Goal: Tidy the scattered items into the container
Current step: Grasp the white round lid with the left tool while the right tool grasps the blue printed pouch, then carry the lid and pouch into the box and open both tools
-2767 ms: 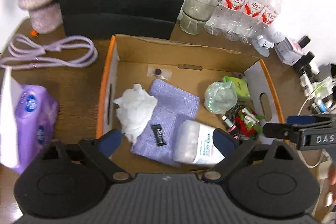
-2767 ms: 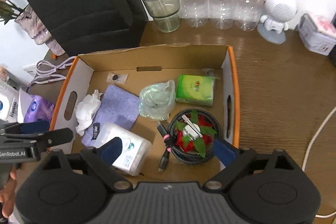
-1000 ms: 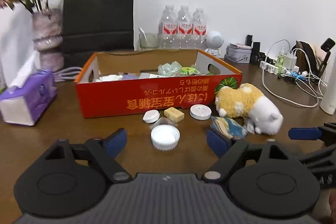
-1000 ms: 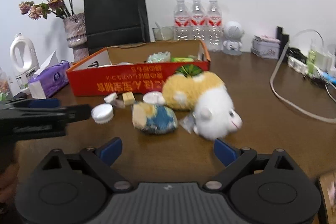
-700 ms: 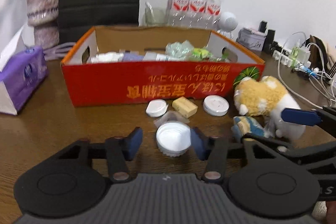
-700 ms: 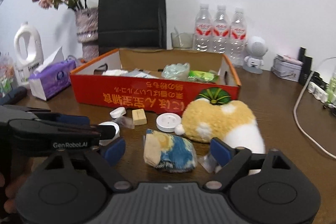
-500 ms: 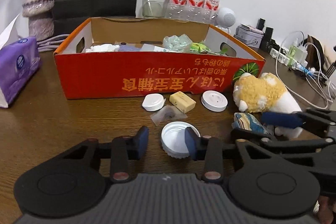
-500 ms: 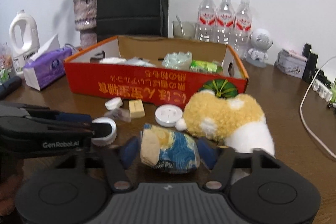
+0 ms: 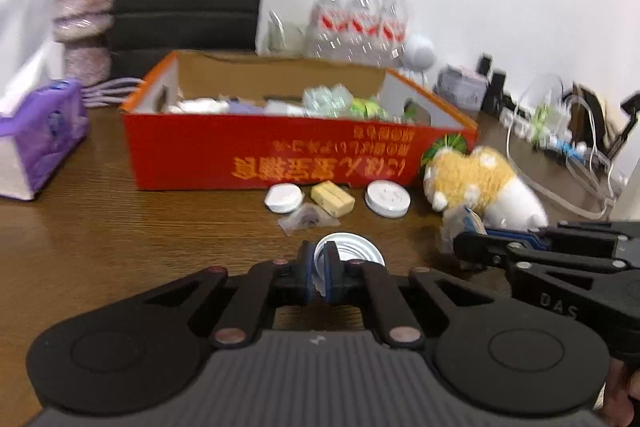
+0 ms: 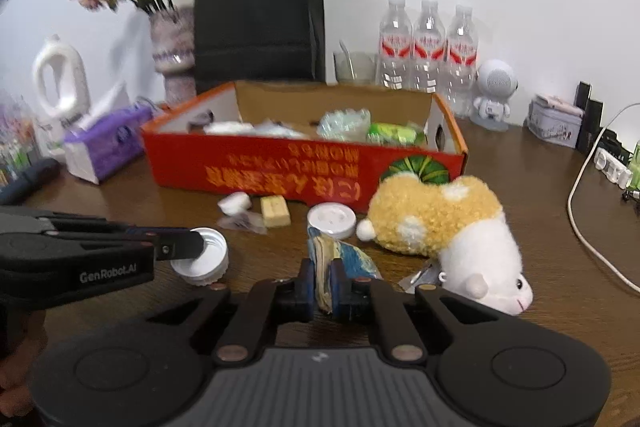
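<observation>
The red cardboard box with orange rims (image 10: 296, 171) stood toward the back of the wooden table (image 9: 100, 227), holding crumpled white paper, a clear plastic bag (image 10: 344, 123) and a green packet (image 10: 394, 133). In front of it the left gripper (image 9: 319, 269), jaws just closed, pinched the rim of the white ribbed screw cap (image 9: 352, 247). The right gripper (image 10: 322, 285) had likewise clamped the blue-and-yellow crinkled pouch (image 10: 348, 259). A second earlier both had gaped wide.
</observation>
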A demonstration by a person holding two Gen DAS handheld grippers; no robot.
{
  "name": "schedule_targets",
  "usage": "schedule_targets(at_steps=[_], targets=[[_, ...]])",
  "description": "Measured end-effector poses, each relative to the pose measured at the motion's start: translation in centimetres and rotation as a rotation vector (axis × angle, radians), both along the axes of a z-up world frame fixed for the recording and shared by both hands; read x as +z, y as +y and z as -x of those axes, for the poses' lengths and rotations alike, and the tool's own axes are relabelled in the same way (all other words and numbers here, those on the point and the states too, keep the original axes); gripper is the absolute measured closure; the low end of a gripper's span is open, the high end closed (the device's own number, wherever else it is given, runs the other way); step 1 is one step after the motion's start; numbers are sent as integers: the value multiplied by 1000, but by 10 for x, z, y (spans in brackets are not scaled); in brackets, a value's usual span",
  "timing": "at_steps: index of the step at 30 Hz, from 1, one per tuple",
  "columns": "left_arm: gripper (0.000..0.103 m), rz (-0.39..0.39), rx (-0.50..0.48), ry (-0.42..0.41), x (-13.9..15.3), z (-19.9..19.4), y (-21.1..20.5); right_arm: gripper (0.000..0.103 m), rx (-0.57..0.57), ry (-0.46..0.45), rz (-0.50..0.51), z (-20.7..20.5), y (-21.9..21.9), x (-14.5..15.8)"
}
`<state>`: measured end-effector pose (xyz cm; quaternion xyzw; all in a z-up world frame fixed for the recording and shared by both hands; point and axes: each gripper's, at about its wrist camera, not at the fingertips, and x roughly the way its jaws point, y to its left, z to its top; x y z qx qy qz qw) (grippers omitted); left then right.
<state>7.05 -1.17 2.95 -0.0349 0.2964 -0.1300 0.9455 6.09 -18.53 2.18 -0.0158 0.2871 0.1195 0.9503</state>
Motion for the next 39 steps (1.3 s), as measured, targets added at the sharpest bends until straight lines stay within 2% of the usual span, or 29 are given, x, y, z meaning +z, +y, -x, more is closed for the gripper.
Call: schedule_targets(at_steps=[7,14,21,31,35,39], targets=[[97,-3,75,-120,22,69,11,96,46,-39,-107,57,-7,18],[97,53,113,-134,25,117,25,96,46,-54,-127,99,-11,13],[97,43,111,-133,22,132,23,96,37,-34,-116,121,-17,5],[97,27,84,-175,26,160,13,96,43,-124,-91,149,-17,16],[97,39,77,-184,29,155,13,96,46,-128,-93,144,-16,18],[97,40,80,-223,42,131,15,96,46,-158,-96,122,-15,30]])
